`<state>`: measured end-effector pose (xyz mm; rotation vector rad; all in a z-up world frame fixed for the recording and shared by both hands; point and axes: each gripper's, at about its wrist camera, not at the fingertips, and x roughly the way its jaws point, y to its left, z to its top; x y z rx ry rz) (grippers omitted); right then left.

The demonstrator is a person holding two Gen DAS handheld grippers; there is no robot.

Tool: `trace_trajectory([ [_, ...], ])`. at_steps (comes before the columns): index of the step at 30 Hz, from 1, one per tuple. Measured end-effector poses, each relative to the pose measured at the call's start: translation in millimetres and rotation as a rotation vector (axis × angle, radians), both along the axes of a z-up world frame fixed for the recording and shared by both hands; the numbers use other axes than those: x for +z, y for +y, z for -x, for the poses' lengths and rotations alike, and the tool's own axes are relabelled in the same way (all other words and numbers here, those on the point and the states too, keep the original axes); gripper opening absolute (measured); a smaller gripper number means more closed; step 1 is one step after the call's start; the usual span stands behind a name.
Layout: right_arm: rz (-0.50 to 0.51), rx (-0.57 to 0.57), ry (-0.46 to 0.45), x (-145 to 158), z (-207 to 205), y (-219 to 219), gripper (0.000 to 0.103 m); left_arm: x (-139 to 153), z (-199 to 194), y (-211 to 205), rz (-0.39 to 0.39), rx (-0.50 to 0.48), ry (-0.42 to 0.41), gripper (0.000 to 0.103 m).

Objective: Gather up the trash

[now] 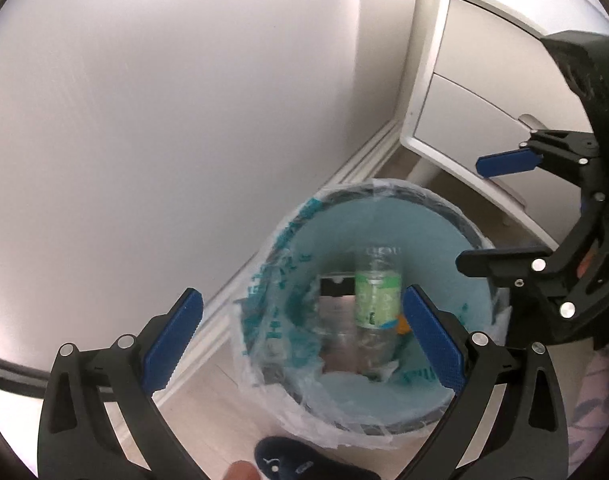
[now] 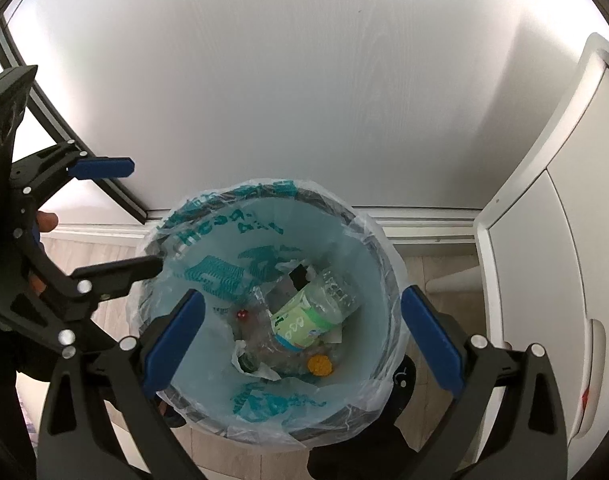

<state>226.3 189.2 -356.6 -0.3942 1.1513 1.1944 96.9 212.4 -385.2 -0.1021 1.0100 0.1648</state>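
Observation:
A round trash bin lined with a clear bag printed in teal stands on the floor by the wall; it also shows in the right wrist view. A clear plastic bottle with a green label and an orange cap lies inside among crumpled plastic. My left gripper is open and empty above the bin's left rim; it shows again in the right wrist view. My right gripper is open and empty over the bin's mouth; it shows at the right in the left wrist view.
A white cabinet with drawers stands right of the bin. A white wall and baseboard run behind it. A dark slipper shows by the bin on the light wood floor. A dark window frame stands at left.

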Motion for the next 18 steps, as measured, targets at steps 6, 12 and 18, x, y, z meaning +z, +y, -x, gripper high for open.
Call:
trace_trajectory([
  [6, -0.005, -0.034, -0.02, 4, -4, -3, 0.096, 3, -2, 2, 0.078, 0.024, -0.007, 0.097],
  [12, -0.016, -0.077, -0.012, 7, -11, -6, 0.096, 3, -5, 7, 0.165, 0.101, 0.024, 0.097],
  [18, 0.0, -0.099, -0.002, 3, -16, -7, 0.096, 6, -3, 4, 0.145, 0.093, -0.043, 0.097],
])
